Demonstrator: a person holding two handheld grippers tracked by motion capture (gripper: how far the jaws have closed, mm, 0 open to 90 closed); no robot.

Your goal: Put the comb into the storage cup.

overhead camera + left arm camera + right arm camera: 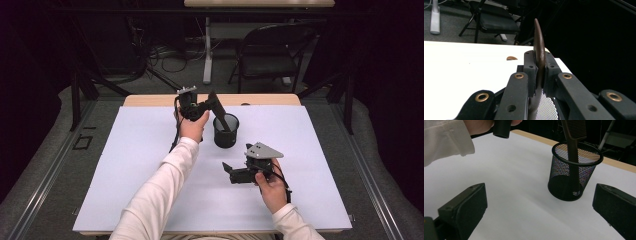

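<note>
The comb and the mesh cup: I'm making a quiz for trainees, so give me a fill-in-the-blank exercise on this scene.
1. The left gripper is shut on the ____.
2. The comb's handle end stands inside the black mesh ____.
3. The right gripper's jaws stand ____, holding nothing.
4. The cup stands on a ____ table.

Missing words: comb; cup; open; white

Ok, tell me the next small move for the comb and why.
Probably open the left claw and let go. It is shut on the comb, whose lower end already stands inside the mesh cup near the bottom, leaning on the rim. The right claw waits open, short of the cup.
</note>
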